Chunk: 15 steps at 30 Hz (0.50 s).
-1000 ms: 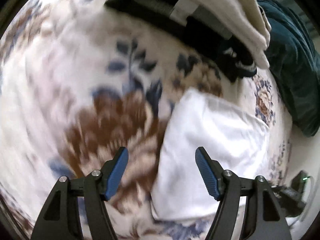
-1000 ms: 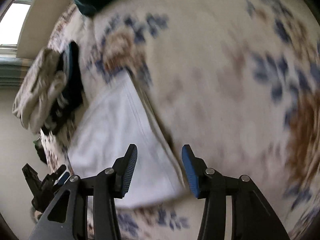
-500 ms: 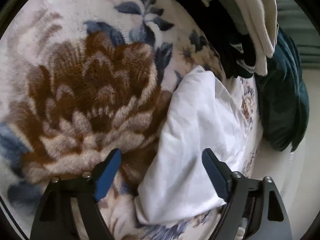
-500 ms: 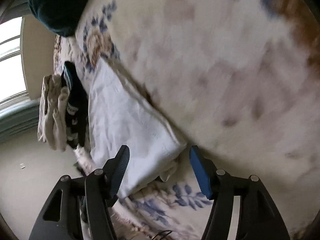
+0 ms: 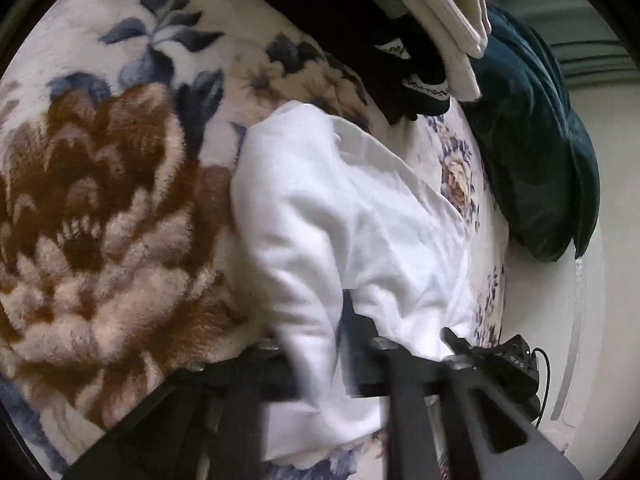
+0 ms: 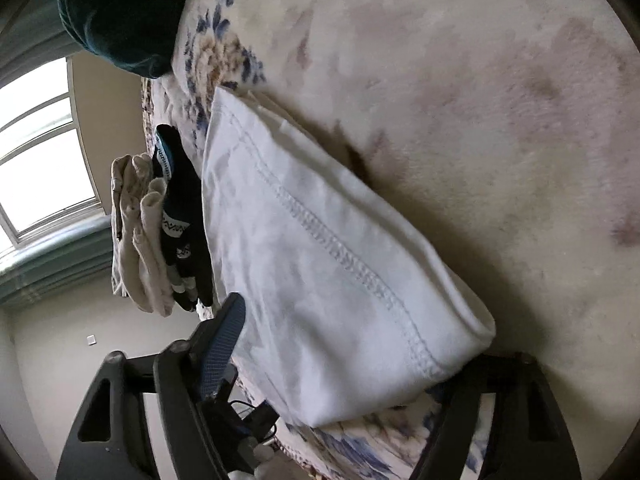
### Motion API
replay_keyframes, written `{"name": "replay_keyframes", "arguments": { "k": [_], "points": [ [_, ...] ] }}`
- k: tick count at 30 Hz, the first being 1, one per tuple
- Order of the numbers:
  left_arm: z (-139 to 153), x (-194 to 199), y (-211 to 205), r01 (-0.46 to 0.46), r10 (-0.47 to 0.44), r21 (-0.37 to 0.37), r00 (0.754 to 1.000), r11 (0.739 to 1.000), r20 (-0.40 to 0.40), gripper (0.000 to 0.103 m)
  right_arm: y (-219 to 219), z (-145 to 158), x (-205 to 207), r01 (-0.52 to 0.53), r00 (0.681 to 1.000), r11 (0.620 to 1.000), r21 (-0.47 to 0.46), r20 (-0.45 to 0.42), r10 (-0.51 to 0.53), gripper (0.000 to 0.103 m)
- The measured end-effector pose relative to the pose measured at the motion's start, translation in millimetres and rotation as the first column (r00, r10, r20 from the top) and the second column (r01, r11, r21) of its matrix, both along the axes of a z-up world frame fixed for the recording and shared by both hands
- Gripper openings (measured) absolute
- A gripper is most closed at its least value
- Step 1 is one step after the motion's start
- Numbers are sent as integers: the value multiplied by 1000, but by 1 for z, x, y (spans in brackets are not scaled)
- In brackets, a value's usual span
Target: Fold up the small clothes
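A folded white garment [image 5: 360, 208] lies on a fleecy floral blanket [image 5: 100, 200]. My left gripper [image 5: 340, 320] is at its near edge, jaws closing, with a raised fold of the white cloth pinched between them. In the right wrist view the same white garment [image 6: 320, 240] shows a stitched hem. My right gripper [image 6: 360, 340] stands open and straddles the garment's near end. Its left blue pad [image 6: 224, 332] sits beside the cloth; the other finger is mostly hidden behind the fold.
A stack of folded cream and black clothes [image 5: 400, 40] [image 6: 160, 232] lies just beyond the garment. A teal cushion [image 5: 540, 140] [image 6: 120, 12] sits at the bed's edge. A black device with a cable [image 5: 516, 360] lies below the edge, and a window [image 6: 40, 152] stands beyond.
My left gripper went from wide open to closed on the garment's near edge, lifting a fold. My right gripper dropped closer, and the garment's end now lies between its jaws.
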<state>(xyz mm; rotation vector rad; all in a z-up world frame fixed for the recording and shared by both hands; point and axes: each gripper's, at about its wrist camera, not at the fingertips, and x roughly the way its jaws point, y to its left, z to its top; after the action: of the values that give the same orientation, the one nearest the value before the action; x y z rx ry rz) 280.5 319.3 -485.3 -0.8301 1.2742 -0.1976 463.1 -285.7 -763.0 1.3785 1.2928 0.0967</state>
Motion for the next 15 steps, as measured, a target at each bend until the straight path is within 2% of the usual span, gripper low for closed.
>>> {"name": "replay_keyframes", "arguments": {
  "k": [1, 2, 5, 8, 11, 15],
  "points": [
    [1, -1, 1, -2, 2, 1, 1000, 1000, 9, 9, 1, 0, 1, -3, 1000, 1000, -3, 1, 3, 32],
    [6, 0, -1, -4, 4, 0, 1000, 1000, 23, 8, 3, -1, 2, -15, 1000, 1000, -11, -5, 15, 16],
    [24, 0, 4, -15, 15, -3, 998, 1000, 54, 6, 6, 4, 6, -16, 1000, 999, -41, 9, 16, 14],
    [48, 4, 10, -28, 29, -13, 995, 1000, 93, 5, 12, 22, 12, -24, 999, 996, -80, 37, 27, 13],
    [77, 14, 17, -30, 35, -38, 988, 999, 148, 5, 17, 51, 19, -29, 997, 995, -92, 75, 36, 13],
    [124, 37, 32, -19, 33, -62, 973, 998, 230, 5, 30, 108, 41, -61, 984, 990, -124, 157, 80, 12]
  ]
}}
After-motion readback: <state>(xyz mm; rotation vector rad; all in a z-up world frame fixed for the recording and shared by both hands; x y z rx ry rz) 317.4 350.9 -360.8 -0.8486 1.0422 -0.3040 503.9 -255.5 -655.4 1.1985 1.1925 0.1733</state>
